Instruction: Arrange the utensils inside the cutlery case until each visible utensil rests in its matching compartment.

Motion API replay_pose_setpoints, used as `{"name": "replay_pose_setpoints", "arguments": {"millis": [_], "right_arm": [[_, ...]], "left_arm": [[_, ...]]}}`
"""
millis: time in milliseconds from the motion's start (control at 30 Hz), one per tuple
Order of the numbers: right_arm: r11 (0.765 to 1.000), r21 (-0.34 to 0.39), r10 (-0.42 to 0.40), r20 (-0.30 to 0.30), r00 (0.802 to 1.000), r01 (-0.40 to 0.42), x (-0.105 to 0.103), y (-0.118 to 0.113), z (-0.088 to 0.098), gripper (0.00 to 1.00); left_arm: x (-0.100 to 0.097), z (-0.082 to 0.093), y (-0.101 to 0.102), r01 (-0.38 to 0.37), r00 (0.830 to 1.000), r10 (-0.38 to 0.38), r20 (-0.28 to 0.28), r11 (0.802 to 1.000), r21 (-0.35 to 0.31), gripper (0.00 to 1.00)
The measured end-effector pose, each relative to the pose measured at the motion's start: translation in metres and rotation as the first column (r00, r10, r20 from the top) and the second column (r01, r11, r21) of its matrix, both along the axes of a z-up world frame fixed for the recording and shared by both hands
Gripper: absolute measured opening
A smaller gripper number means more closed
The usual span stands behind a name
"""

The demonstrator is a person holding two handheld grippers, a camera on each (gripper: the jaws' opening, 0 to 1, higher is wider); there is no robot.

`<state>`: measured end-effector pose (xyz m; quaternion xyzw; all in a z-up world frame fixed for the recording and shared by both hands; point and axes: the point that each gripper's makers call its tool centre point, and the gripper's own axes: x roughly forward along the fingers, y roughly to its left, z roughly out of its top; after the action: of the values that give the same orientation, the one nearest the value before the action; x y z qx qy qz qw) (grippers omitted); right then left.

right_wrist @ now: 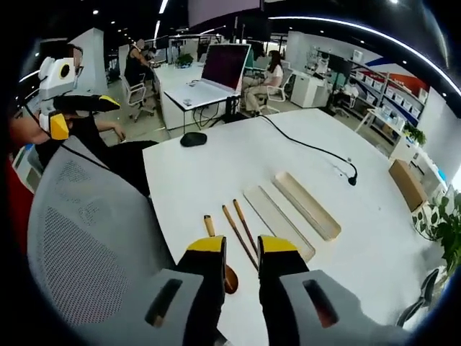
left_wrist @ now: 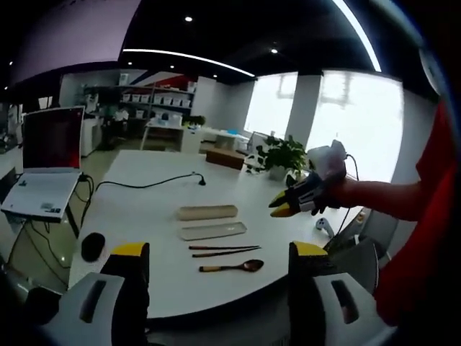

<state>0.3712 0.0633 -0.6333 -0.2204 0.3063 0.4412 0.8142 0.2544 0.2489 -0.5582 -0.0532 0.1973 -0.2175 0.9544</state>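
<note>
Cutlery case tray point(right_wrist: 308, 205) lies open on the white table point(right_wrist: 216, 173). Its lid point(right_wrist: 278, 222) lies beside it, then the chopsticks point(right_wrist: 240, 232), then the wooden spoon point(left_wrist: 234, 267). Left gripper point(left_wrist: 220, 252) jaws wide apart, empty. Right gripper point(right_wrist: 241, 245) jaws narrowly apart, empty.

In the right gripper view, the bowl of the wooden spoon point(right_wrist: 229, 277) is mostly hidden behind the right gripper's point(right_wrist: 242, 249) own yellow-tipped jaws, so only the handle shows clearly. The near ends of the chopsticks point(right_wrist: 240, 231) also run under those jaws. The grey mesh chair point(right_wrist: 86, 238) is cut off by the picture's edge.

In the left gripper view, the case tray point(left_wrist: 208, 212) and its lid point(left_wrist: 213, 231) are too small to tell any compartments inside (they look like plain long shapes). The right gripper point(left_wrist: 288, 203) there is seen from its side, so its jaws' gap cannot be judged.
</note>
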Motion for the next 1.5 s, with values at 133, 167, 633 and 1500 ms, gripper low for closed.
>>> {"name": "replay_pose_setpoints", "arguments": {"millis": [133, 167, 633, 1500], "right_arm": [[1.0, -0.008, -0.01, 0.001, 1.0, 0.01, 0.007, 0.0, -0.002, 0.17], [1.0, -0.007, -0.01, 0.002, 1.0, 0.01, 0.008, 0.0, -0.001, 0.17], [0.998, -0.024, 0.05, -0.022, 0.999, -0.05, 0.011, 0.011, -0.017, 0.16], [0.972, -0.136, 0.185, -0.049, 0.982, -0.19, 0.03, 0.028, -0.053, 0.15]], "left_arm": [[0.004, 0.0, 0.0, 0.02, 1.0, -0.02, 0.012, 0.999, 0.035, 0.81], [0.005, -0.001, 0.0, 0.023, 1.0, -0.023, 0.008, 0.999, 0.036, 0.81], [0.005, -0.008, 0.009, -0.022, 1.0, 0.021, 0.002, 0.998, 0.066, 0.8], [0.01, -0.015, 0.013, -0.059, 0.998, 0.06, -0.022, 0.997, 0.043, 0.78]]}}
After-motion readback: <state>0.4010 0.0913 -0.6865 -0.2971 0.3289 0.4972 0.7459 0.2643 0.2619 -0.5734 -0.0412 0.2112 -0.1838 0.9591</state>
